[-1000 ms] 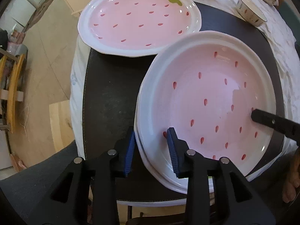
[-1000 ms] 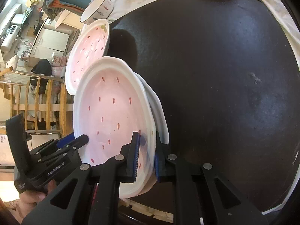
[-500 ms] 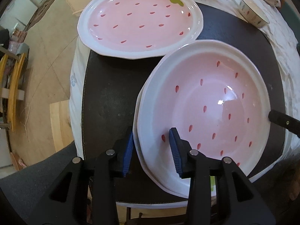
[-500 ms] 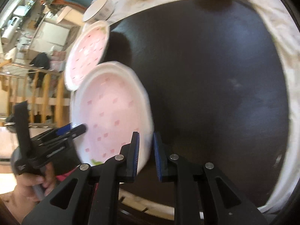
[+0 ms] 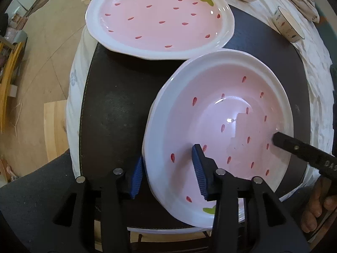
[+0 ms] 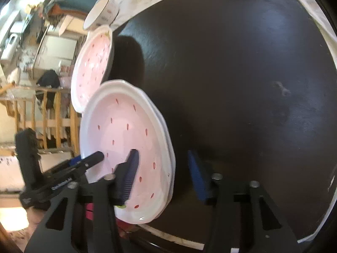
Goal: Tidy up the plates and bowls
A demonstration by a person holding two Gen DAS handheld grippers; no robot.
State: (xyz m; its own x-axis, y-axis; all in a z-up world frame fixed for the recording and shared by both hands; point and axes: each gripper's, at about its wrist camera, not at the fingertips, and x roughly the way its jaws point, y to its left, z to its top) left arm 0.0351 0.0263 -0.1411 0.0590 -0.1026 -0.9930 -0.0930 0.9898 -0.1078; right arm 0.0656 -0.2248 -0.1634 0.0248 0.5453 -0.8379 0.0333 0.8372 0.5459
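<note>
Left wrist view, dark round mat (image 5: 113,109) over white tablecloth (image 5: 74,84), beige tiled floor (image 5: 42,48)

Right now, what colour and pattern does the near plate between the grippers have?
The near plate is pink with red seed marks and a white rim, best seen from the left wrist.

A round table (image 5: 78,97) carried everything, covered by a white cloth (image 5: 320,80) with a faint blue flower print at its left edge. A dark round mat (image 5: 118,109) lay over the cloth and took up most of the top. On the mat's near side sat a stack of pink strawberry plates (image 5: 221,113). A single pink strawberry plate (image 5: 155,14) rested at the far left, overhanging mat and cloth. Two small white patterned bowls (image 5: 288,24) stood on the cloth beyond the mat.
</note>
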